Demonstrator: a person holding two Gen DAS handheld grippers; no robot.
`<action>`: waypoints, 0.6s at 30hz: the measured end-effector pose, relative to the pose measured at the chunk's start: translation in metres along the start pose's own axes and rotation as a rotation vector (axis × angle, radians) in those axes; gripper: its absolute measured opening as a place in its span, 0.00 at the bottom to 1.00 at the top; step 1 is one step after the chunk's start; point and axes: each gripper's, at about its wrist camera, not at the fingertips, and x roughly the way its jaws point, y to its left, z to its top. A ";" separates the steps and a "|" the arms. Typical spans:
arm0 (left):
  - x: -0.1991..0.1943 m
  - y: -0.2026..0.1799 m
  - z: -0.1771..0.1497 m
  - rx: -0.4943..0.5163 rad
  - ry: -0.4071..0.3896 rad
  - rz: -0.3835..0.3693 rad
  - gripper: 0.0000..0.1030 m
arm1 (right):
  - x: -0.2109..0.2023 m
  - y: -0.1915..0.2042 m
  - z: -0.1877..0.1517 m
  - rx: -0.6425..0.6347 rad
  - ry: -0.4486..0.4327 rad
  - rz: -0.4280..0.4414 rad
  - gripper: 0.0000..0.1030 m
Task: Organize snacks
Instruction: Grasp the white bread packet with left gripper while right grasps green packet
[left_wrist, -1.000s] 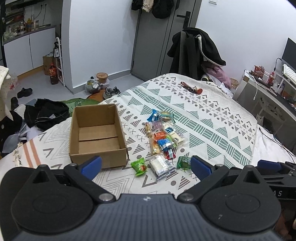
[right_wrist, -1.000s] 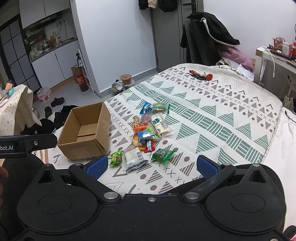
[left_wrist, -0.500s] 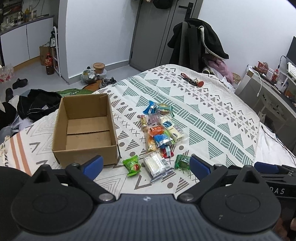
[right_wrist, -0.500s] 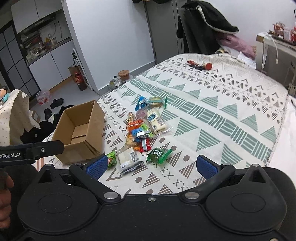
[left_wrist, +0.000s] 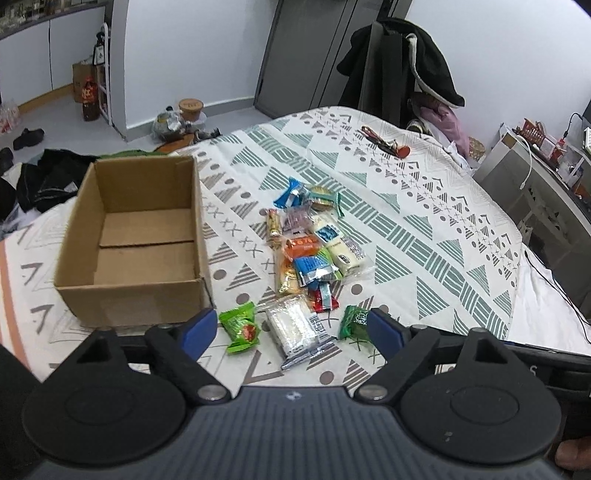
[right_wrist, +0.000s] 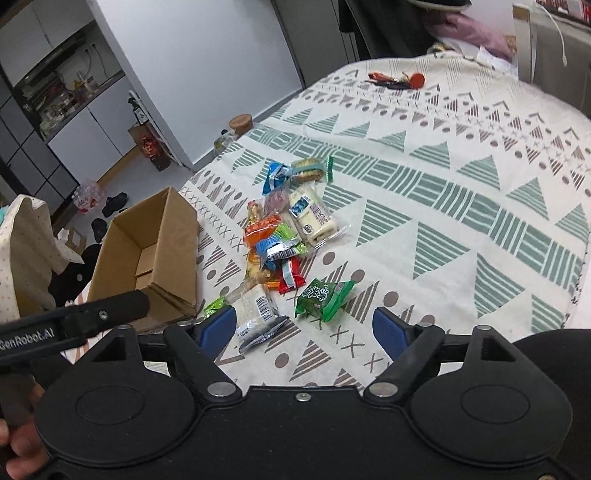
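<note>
Blue-padded and spread wide, your left gripper (left_wrist: 291, 330) and right gripper (right_wrist: 304, 328) hold nothing; both have dropped closer to the patterned bedspread (left_wrist: 424, 236) over the last second, so a first pick looks near. Nearest lies the clear-wrapped white wafer packet (left_wrist: 297, 330), its long axis running away from you. Just left sits the open brown cardboard box (left_wrist: 136, 236), empty, with no snack in it yet

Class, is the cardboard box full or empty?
Empty: the cardboard box shows only its bare bottom flaps; the snacks lie beside it on the bed.
</note>
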 end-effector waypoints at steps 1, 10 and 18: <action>0.004 -0.001 0.001 -0.003 0.006 -0.003 0.81 | 0.004 -0.001 0.001 0.006 0.003 -0.002 0.78; 0.044 -0.003 0.005 -0.057 0.075 -0.007 0.71 | 0.039 -0.010 0.008 0.074 0.039 -0.030 0.78; 0.080 -0.004 0.007 -0.105 0.125 0.011 0.65 | 0.070 -0.023 0.008 0.179 0.086 -0.018 0.71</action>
